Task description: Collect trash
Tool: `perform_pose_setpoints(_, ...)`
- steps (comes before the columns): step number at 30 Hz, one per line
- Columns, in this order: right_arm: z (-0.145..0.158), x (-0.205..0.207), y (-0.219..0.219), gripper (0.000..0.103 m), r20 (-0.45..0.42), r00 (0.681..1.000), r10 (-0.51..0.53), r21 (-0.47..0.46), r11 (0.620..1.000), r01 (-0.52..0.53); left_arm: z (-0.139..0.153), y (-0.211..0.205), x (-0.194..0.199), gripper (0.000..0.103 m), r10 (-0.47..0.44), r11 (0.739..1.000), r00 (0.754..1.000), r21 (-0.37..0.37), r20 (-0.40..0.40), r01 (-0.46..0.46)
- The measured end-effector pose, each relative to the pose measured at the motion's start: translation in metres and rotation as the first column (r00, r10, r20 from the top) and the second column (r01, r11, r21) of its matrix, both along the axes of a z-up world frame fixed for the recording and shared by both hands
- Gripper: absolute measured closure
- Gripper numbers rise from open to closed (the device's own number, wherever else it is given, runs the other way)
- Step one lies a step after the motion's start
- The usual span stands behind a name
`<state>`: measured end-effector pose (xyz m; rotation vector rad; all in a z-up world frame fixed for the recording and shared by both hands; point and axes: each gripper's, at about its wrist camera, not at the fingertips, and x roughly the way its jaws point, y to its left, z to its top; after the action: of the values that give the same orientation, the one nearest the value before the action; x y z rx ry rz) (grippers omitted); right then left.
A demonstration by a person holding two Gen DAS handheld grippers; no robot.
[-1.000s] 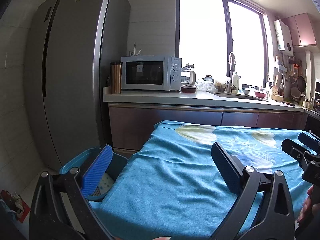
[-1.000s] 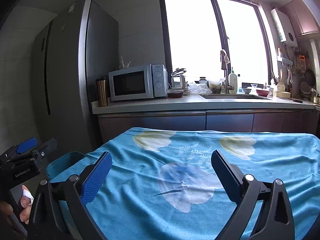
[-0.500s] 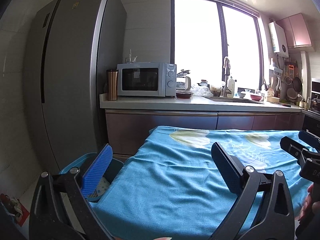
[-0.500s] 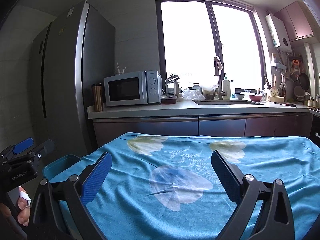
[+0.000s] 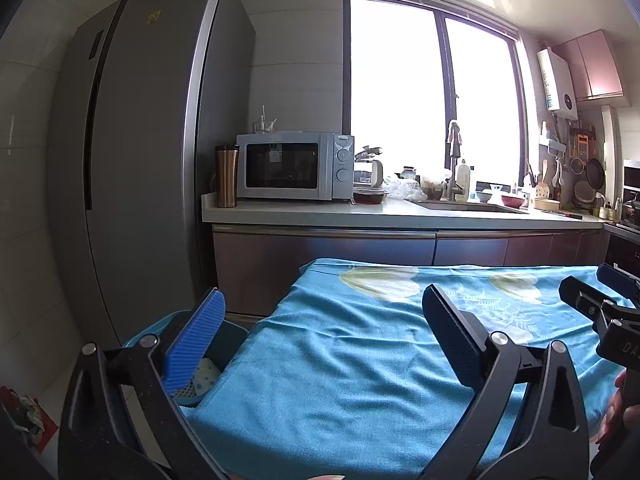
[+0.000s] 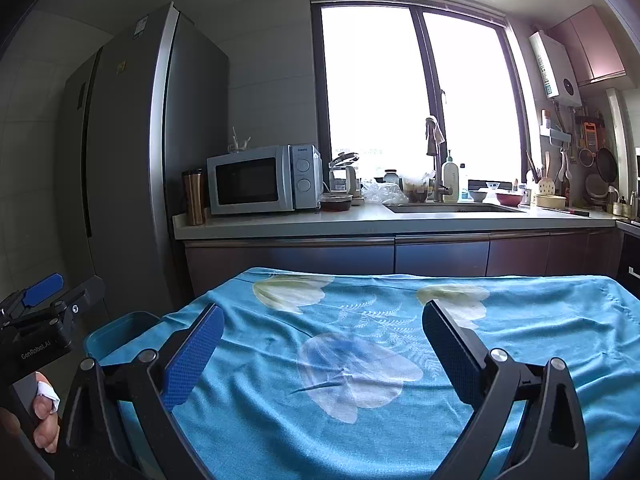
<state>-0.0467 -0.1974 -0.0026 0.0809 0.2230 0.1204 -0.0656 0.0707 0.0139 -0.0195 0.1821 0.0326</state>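
Both the left gripper (image 5: 324,344) and right gripper (image 6: 324,356) gape wide, holding nothing; beside the table, the blue bin (image 5: 234,334) holds a spotted scrap (image 5: 206,374)

Both wrist cameras look level across the blue tablecloth (image 5: 360,360) (image 6: 380,340) toward the kitchen counter (image 5: 380,216) (image 6: 380,220), the left one nearer the fridge (image 5: 140,160).

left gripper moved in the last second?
Yes. The left gripper has tilted up: in its own view the microwave and counter edge sit lower in frame than before. Its jaws remain open.
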Motion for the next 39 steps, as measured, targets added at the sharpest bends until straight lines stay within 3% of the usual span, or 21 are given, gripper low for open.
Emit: perform_pose_setpoints(39, -0.005, 0.0017, -0.0031, 0.007, -0.015, 1.0, -0.005, 0.018, 1.0, 0.005, -0.0005, -0.0031, -0.0022, 0.006, 0.02, 1.0, 1.0, 0.017, 0.008, -0.02)
